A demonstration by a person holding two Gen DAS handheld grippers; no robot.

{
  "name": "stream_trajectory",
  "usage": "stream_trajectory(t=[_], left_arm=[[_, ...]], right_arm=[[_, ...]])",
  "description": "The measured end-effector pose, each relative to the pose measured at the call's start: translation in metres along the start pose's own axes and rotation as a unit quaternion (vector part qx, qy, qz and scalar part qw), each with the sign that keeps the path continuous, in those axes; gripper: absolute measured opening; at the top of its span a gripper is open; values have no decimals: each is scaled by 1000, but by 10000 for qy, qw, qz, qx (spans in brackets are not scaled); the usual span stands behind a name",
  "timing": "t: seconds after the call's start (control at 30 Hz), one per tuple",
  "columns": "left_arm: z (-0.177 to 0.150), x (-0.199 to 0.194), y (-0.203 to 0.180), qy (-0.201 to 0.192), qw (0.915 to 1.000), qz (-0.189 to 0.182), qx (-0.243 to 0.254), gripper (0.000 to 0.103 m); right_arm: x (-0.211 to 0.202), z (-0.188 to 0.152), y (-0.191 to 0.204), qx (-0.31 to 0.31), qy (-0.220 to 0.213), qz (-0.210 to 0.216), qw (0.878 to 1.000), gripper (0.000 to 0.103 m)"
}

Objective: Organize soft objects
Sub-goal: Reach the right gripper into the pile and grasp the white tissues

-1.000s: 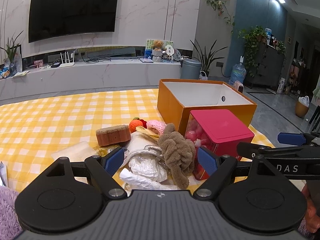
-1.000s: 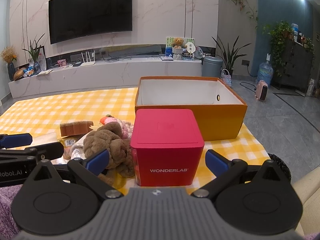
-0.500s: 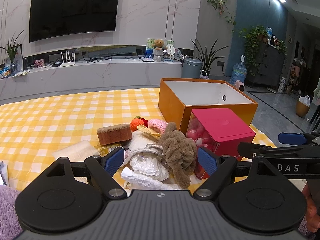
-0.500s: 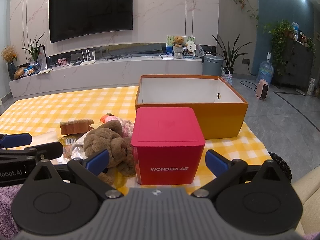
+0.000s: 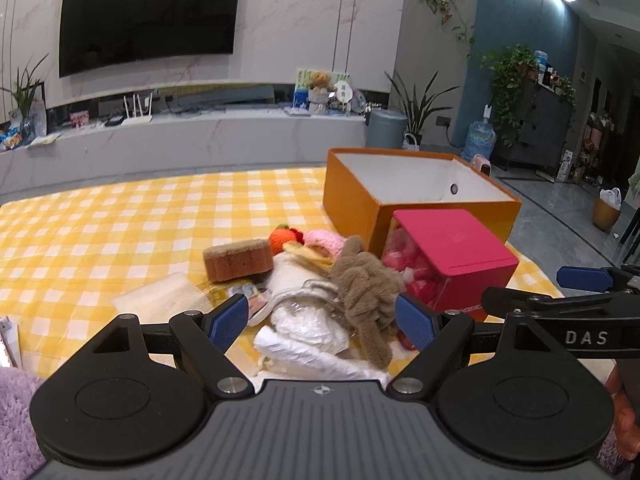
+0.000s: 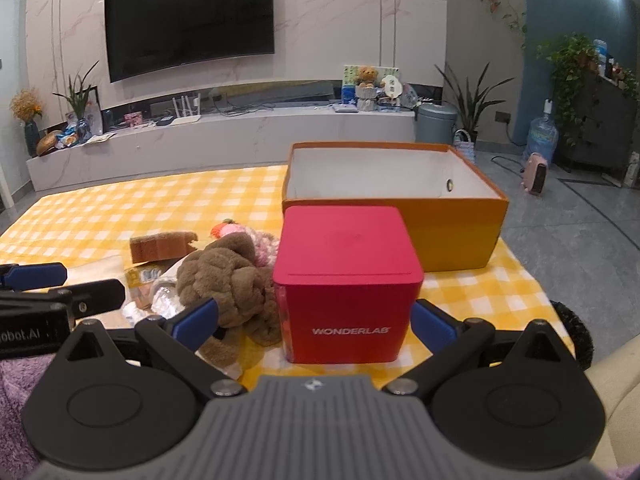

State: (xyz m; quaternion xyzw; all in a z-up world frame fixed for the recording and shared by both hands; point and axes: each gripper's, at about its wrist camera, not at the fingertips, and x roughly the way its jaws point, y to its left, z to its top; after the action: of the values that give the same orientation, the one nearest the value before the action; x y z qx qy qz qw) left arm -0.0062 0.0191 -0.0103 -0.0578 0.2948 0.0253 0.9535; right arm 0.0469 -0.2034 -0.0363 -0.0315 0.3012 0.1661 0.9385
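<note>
A heap of soft things lies on the yellow checked cloth: a brown plush toy, a brown sponge, an orange knitted toy, a pink knitted piece and crumpled white plastic bags. My left gripper is open, low in front of the heap, with nothing between its fingers. My right gripper is open with its fingers on either side of the red WONDERLAB box, not touching it. An open orange box stands behind.
A flat clear packet lies left of the heap. The cloth's right edge drops to a grey tiled floor. A purple fluffy sleeve shows at the lower left. A long TV bench runs along the back wall.
Both grippers have crept slightly forward toward the heap and the red box. Both stayed open and nothing on the cloth has moved.
</note>
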Motion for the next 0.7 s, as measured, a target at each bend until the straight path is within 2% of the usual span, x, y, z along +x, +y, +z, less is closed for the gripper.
stream_trajectory(t=[0.1, 0.17, 0.23, 0.3, 0.33, 0.43, 0.53, 0.7], left_arm=[[0, 2, 15, 257, 9992, -178, -262, 93], [-3, 5, 22, 417, 9982, -309, -314, 86], [-8, 9, 26, 604, 9974, -294, -244, 83], [-14, 14, 30, 854, 9958, -302, -161, 77], [-18, 17, 33, 986, 9944, -345, -163, 76], [-25, 22, 43, 1194, 9915, -437, -289, 76], [-27, 25, 51, 1327, 9905, -304, -219, 76], [-29, 26, 66, 1295, 9910, -212, -250, 76]], right_arm=[[4, -4, 2, -69, 82, 150, 9998, 100], [7, -6, 7, -181, 140, 226, 9995, 100], [10, -9, 14, -381, 203, 345, 9985, 94], [13, -13, 23, -601, 275, 522, 9964, 81], [15, -14, 28, -679, 323, 621, 9952, 80], [21, -18, 43, -894, 452, 967, 9903, 80], [28, -23, 63, -1210, 585, 1293, 9825, 80], [39, -32, 94, -1752, 537, 1599, 9700, 82]])
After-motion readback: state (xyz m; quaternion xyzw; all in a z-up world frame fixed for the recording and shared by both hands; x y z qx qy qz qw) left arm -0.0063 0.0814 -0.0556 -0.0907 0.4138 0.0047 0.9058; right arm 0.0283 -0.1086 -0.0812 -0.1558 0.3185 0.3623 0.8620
